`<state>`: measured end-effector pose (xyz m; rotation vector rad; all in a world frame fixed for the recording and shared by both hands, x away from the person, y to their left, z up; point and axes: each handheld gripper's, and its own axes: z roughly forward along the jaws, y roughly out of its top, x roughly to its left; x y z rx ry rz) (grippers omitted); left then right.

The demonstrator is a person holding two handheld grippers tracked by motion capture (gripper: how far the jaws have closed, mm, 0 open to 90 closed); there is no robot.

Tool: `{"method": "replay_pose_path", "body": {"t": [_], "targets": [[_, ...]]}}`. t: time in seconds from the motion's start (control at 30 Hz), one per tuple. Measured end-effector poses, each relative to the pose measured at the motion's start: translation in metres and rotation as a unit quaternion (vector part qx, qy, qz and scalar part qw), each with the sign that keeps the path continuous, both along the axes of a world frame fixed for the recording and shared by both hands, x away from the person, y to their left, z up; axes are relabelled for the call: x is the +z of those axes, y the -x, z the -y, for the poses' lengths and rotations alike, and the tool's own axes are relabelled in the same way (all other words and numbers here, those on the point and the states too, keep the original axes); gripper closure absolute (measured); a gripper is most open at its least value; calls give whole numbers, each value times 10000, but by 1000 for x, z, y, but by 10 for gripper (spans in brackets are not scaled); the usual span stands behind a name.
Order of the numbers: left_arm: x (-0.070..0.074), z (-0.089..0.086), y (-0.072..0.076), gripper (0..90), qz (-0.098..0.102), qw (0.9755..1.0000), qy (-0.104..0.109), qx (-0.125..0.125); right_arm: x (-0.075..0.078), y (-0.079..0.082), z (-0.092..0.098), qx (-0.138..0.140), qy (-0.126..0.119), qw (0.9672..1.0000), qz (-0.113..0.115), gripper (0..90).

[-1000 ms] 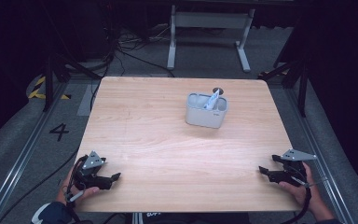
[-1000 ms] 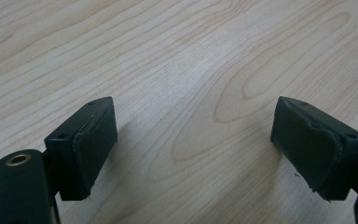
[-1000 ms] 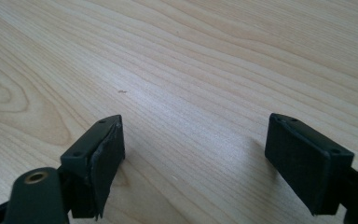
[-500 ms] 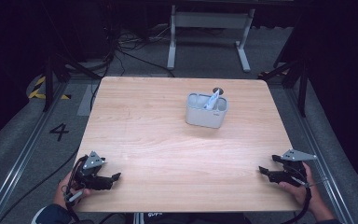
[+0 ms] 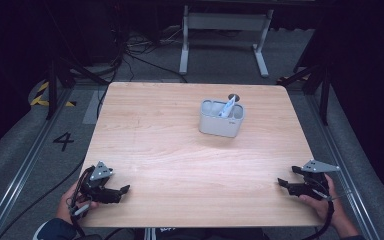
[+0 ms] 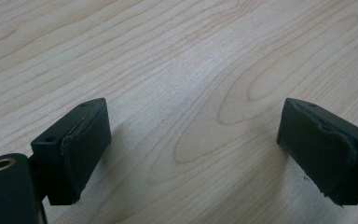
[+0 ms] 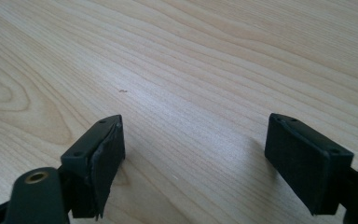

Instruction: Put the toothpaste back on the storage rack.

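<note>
Wooden table (image 5: 180, 150) sits over a dark floor. Left gripper (image 5: 121, 190) at the near left corner has just been opening its jaws, with nothing between them; right gripper (image 5: 282, 183) at the near right corner is spread and empty too. Both look ready to start. From high up, a grey holder (image 5: 221, 120) with a small white thing inside stands toward the far edge; up close, bare wood.
</note>
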<state>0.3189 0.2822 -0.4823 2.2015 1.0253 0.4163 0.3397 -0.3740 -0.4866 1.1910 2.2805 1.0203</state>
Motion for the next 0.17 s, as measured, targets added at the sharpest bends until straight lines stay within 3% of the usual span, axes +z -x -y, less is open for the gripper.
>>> {"method": "replay_pose_path", "body": {"t": [0.17], "targets": [[-1,1,0,89,-75,10000,38,44,0,0,0,-1,-7,10000,-2,204]]}}
